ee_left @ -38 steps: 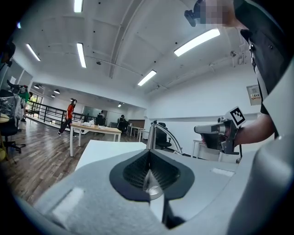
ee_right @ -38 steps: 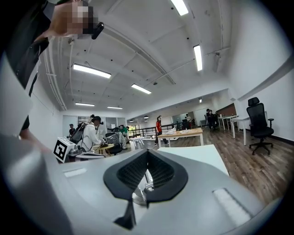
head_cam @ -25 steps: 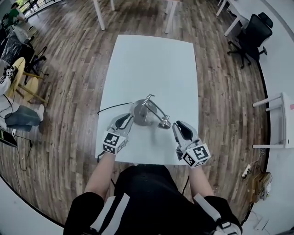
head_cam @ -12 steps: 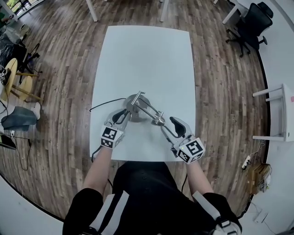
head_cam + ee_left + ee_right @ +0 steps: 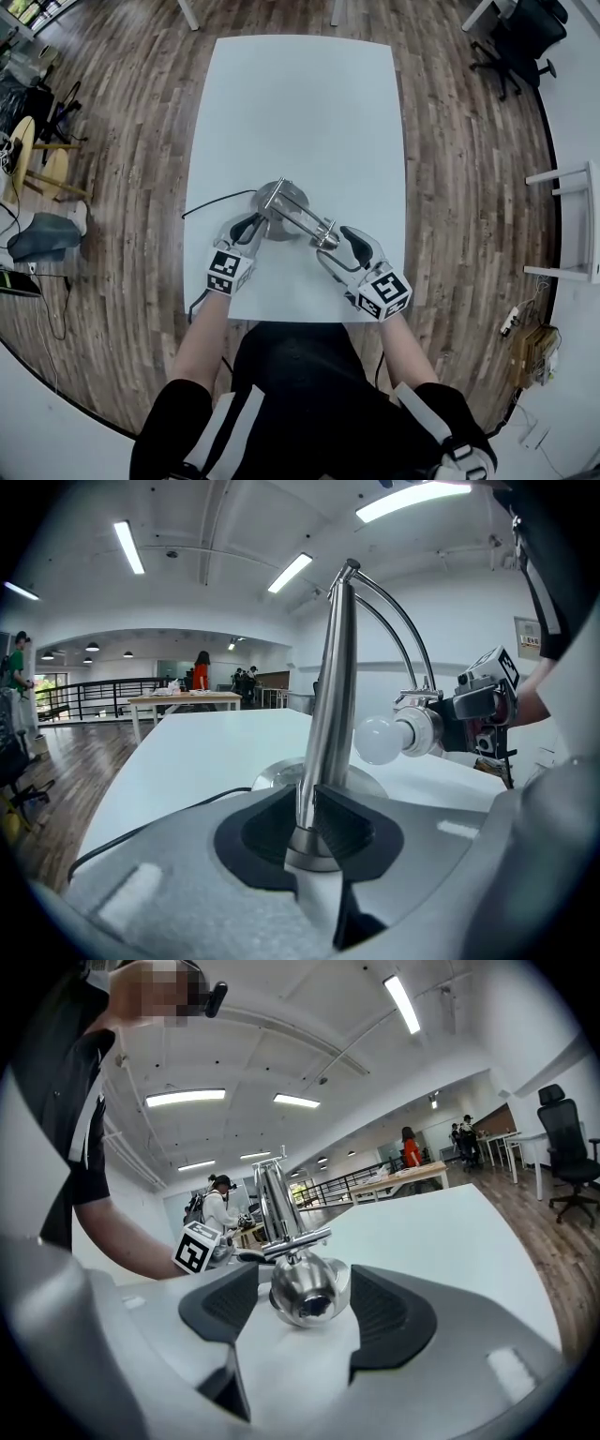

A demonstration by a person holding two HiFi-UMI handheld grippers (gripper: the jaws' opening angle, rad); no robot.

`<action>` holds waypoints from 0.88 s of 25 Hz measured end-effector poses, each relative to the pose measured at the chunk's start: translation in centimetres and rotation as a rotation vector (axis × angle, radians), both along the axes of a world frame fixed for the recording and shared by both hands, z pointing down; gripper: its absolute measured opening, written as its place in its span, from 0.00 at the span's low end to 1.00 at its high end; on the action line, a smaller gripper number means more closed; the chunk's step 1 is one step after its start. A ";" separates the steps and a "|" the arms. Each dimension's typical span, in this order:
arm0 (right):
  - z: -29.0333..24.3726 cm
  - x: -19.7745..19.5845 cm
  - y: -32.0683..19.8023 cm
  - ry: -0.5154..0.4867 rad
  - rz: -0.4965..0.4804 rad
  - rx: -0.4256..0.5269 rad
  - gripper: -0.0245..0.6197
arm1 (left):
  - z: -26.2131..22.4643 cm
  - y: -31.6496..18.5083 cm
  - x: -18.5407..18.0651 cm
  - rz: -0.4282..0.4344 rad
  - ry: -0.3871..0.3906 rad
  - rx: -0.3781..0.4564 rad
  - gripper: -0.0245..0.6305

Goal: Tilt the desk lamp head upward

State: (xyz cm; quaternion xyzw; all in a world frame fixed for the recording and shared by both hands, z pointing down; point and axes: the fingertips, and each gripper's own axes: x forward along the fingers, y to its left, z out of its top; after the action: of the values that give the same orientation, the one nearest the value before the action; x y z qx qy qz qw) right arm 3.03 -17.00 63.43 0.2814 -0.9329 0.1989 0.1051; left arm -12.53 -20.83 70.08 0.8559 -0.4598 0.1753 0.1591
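A chrome desk lamp stands on the white table, its round base near the front half. My left gripper is shut on the lamp's upright post, low down near the base, with both pads pressed against it. The lamp head, a chrome ball with a white bulb, hangs from the curved arm. My right gripper has just been opening its jaws. They now flank the lamp head without pressing on it.
A black cable runs from the base off the table's left edge. An office chair stands far right, a wooden stool far left. Other tables and people are seen in the distance.
My right gripper has come in from the right of the lamp head and its jaws have spread around it. Both hands sit lower and closer to the lamp.
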 end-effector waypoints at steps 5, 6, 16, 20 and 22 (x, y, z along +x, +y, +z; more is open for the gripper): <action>1.2 -1.2 -0.1 0.016 -0.042 0.005 0.54 | 0.7 0.2 0.3 0.011 -0.019 -0.028 0.13; 1.5 -1.4 -0.2 0.021 -0.048 0.008 0.55 | 0.8 0.3 0.3 0.010 -0.022 -0.033 0.13; 2.7 -3.0 -0.8 0.029 -0.067 0.031 0.57 | 1.1 0.6 0.1 -0.011 -0.022 -0.041 0.13; 2.6 -3.6 -0.8 0.018 -0.065 0.039 0.57 | 1.2 0.9 0.1 -0.003 -0.029 -0.035 0.12; 2.6 -3.8 -0.9 0.010 -0.061 0.041 0.57 | 1.3 0.9 0.2 0.009 -0.038 -0.031 0.12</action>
State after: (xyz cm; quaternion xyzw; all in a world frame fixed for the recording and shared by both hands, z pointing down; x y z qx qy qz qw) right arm -0.79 -17.91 65.99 0.2559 -0.9444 0.1750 0.1099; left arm -12.38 -19.97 71.35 0.8519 -0.4561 0.1995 0.1625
